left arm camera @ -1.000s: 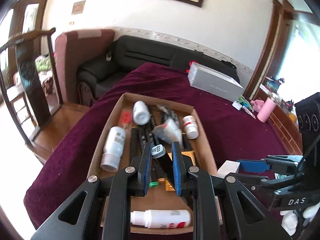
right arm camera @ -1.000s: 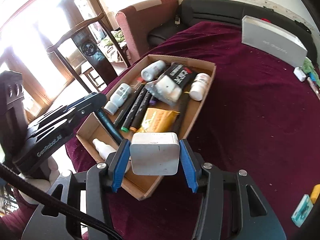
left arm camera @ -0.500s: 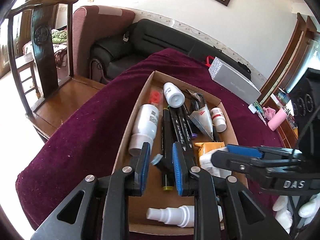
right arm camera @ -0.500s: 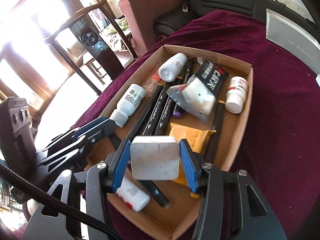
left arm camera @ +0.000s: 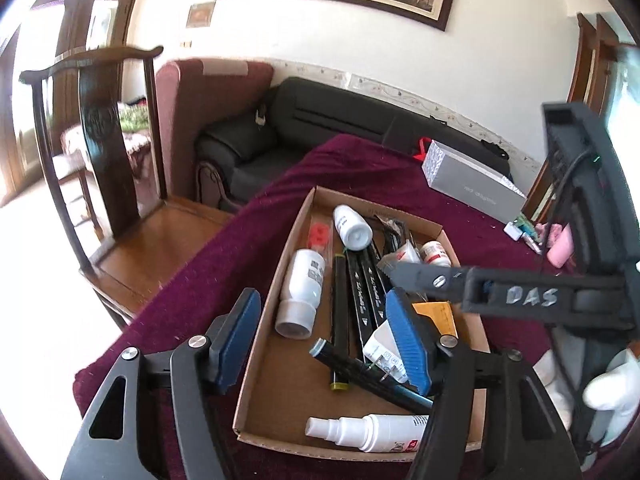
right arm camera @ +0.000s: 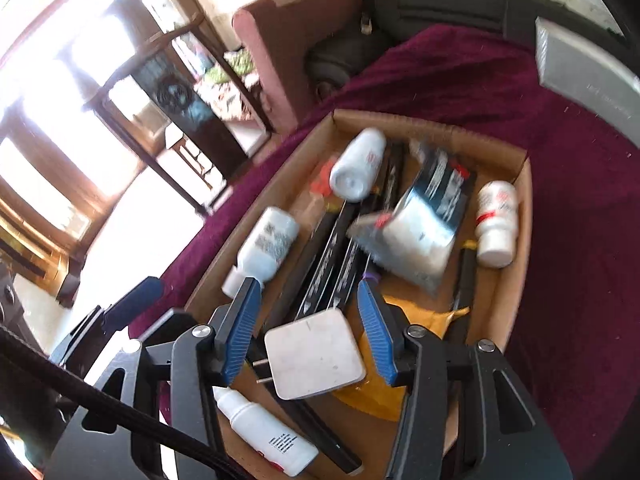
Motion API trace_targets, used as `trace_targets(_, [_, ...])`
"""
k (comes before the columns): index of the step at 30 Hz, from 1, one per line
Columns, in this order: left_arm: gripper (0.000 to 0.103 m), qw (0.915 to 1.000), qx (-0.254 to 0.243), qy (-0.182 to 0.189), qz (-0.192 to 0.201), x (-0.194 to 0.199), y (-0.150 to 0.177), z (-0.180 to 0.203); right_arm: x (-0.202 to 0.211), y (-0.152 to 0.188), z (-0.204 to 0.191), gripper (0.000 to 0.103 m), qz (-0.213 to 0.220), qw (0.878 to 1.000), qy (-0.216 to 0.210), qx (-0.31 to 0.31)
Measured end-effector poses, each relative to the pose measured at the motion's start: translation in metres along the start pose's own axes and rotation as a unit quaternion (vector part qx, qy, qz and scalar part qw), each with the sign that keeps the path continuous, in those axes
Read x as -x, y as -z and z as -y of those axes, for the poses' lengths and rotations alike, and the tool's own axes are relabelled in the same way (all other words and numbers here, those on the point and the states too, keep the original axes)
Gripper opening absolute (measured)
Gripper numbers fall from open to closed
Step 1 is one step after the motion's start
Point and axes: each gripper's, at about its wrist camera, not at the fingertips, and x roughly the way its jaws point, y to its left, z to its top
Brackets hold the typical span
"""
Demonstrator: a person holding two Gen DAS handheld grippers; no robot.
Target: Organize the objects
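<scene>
left tool (left arm camera: 320, 336): spread wide, holding nothing, over the near half of the cardboard box (left arm camera: 256, 340). One pad is outside the box's 9 o'clock wall, the other over the stuff inside.

right tool (right arm camera: 310, 316): also spread, nothing pinched. The white charger (right arm camera: 316, 354) sits loose between the pads, prongs pointing to 9 o'clock, touching neither as far as I can tell.

where the charger is: in the box, near end, resting on the yellow packet (right arm camera: 380, 384) and across a black marker (left arm camera: 372, 372). In the left view it peeks out behind the pad.

step in hand: my guess is both drops are done and the tools need to clear out.

doing it well: I'd lift straight up before swinging away, so a pad doesn't clip the charger and tip it off the packet.

what's crowded: the markers (left arm camera: 362, 280), the white bottles (left arm camera: 304, 280) and the silver pouch (right arm camera: 416, 232) fill the 12 o'clock half. The spray bottle (left arm camera: 368, 432) lies along the 6 o'clock wall.

edges: the box sits near the bench (right arm camera: 560, 264) corner, with the drop to the floor at 9 o'clock.

open room: bare maroon cloth at 3 o'clock in the right view, so that's the safer way out. The grey box (left arm camera: 472, 184) is well apart at 1 o'clock.
</scene>
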Motion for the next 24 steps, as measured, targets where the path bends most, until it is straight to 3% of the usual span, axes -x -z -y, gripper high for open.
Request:
trace_targets(4, [0.063, 0.9998, -0.013, -0.012, 0.010, 0.006, -0.002, 0.011, 0.027, 0.004, 0.000, 0.069, 0.046, 0.999, 0.016, -0.001])
trace_targets(7, [0.078, 0.9989, -0.028, -0.035, 0.015, 0.010, -0.002, 0.022, 0.041, 0.009, 0.003, 0.070, 0.067, 0.998, 0.022, -0.005])
trace_targets(13, [0.083, 0.9956, -0.043, -0.060, 0.057, 0.032, -0.003, 0.043, 0.070, 0.027, 0.011, 0.073, 0.107, 0.993, 0.040, -0.011])
trace_targets(15, [0.091, 0.9924, -0.058, -0.079, 0.074, 0.041, -0.004, 0.053, 0.079, 0.033, 0.015, 0.074, 0.119, 0.992, 0.046, -0.013])
trace_targets(21, [0.100, 0.9725, -0.080, -0.165, 0.144, 0.074, 0.003, 0.084, 0.116, 0.050, 0.031, 0.080, 0.177, 0.982, 0.057, -0.034])
trace_targets(24, [0.101, 0.9722, -0.080, -0.164, 0.147, 0.083, 0.004, 0.093, 0.132, 0.058, 0.037, 0.081, 0.200, 0.977, 0.070, -0.038])
